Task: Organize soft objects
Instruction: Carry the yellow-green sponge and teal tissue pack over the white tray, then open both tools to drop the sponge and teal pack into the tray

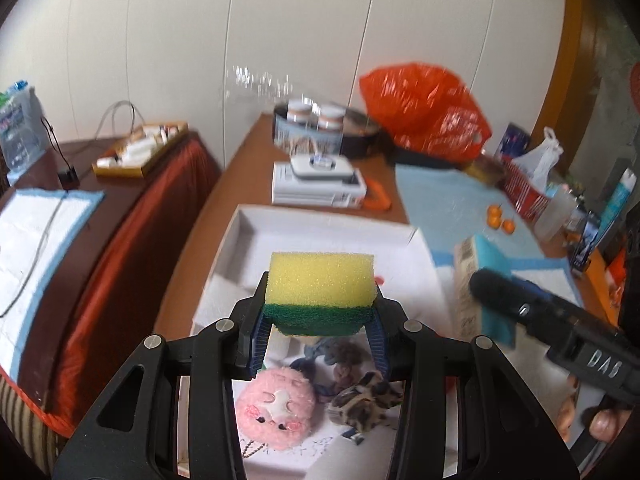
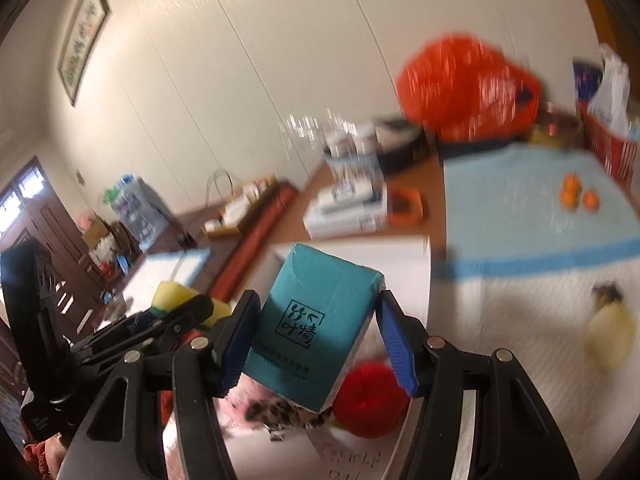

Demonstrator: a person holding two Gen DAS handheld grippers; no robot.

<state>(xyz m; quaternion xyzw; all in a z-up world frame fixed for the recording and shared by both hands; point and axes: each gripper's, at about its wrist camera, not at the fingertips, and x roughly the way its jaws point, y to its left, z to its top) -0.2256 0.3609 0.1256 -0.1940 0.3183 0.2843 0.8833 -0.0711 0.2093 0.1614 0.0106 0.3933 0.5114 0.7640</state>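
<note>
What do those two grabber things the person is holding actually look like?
Each tool is a black plastic frame with triangular cutouts and silver bolt heads. The left tool and the right tool both end in two ribbed blue fingers. White lettering marks the right one's body. No cables or sleeves show.

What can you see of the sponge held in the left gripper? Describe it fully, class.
The sponge is a rectangular block with two layers: porous yellow foam on top and a thinner dark green scouring layer beneath. It sits level, clamped at its sides between the blue-padded fingers of the left gripper, held in the air above the white box. Nothing else touches it.
</note>
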